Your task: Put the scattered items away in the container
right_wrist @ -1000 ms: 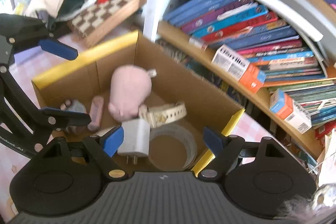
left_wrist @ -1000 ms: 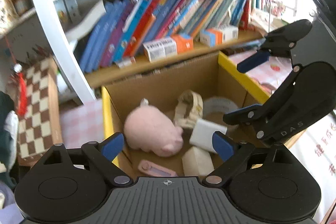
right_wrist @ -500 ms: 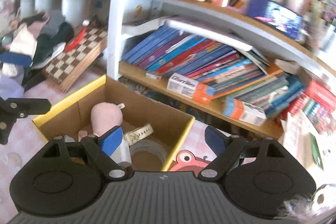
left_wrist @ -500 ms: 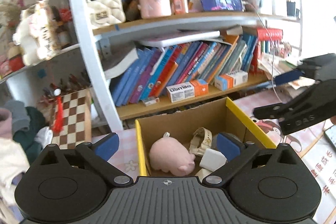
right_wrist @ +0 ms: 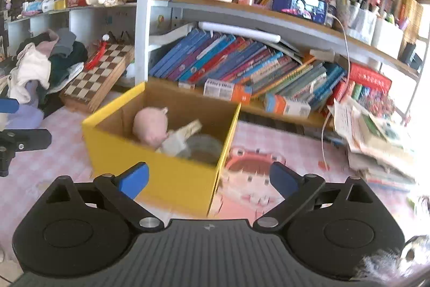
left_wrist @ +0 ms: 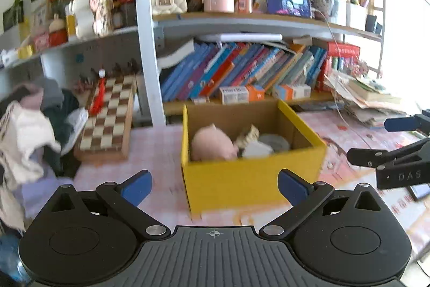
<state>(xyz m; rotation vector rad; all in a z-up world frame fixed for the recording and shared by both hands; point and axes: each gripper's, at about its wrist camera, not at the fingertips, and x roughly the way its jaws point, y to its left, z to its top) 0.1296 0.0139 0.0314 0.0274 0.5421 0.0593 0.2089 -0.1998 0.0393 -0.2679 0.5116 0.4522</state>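
A yellow cardboard box (left_wrist: 250, 179) (right_wrist: 172, 174) stands on the pink checked surface in front of the bookshelf. Inside it lie a pink plush pig (left_wrist: 212, 143) (right_wrist: 150, 125), a cream watch (left_wrist: 247, 135) (right_wrist: 189, 128), a white charger block (left_wrist: 255, 148) (right_wrist: 173, 144) and a roll of tape (left_wrist: 274, 140) (right_wrist: 204, 148). My left gripper (left_wrist: 215, 186) is open and empty, held back from the box's front wall. My right gripper (right_wrist: 209, 178) is open and empty, back from the box's near corner. The right gripper shows at the right edge of the left wrist view (left_wrist: 397, 149).
A shelf of leaning books (left_wrist: 242, 71) and small cartons (right_wrist: 227, 90) runs behind the box. A chessboard (left_wrist: 110, 117) and a heap of clothes (left_wrist: 29, 131) lie at the left. A stack of papers and books (right_wrist: 376, 131) sits at the right.
Both grippers have pulled up and back from over the box's inside. The box now looks smaller and its outer yellow walls show.
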